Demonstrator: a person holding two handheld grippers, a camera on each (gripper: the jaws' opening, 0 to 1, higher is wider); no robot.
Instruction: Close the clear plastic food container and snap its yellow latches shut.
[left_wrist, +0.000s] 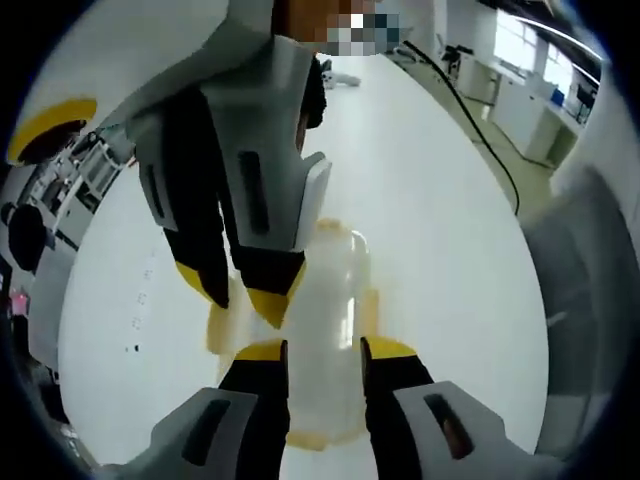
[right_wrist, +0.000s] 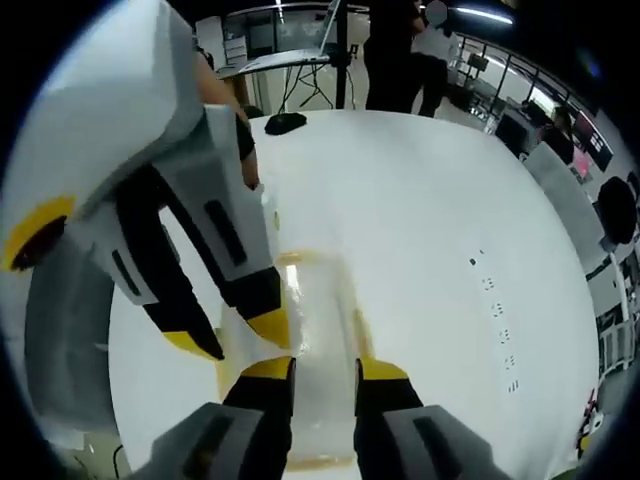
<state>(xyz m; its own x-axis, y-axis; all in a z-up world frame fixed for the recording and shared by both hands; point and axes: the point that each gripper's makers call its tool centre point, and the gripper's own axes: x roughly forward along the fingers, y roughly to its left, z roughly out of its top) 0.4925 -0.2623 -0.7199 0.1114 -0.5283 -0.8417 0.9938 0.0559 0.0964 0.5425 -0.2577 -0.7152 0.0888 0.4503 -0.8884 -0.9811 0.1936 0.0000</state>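
Container (left_wrist: 330, 300) of clear plastic sits on the white table (left_wrist: 450, 230), lid apparently down, yellow latches (left_wrist: 368, 312) along its edges. Open tabletop surrounds it, the table edge well off. Left gripper (left_wrist: 323, 350) and right gripper (right_wrist: 324, 368) each straddle an end, jaws parted around it, not clamped. I judge pressing each latch squarely inward, the opposite end steadied, works best.
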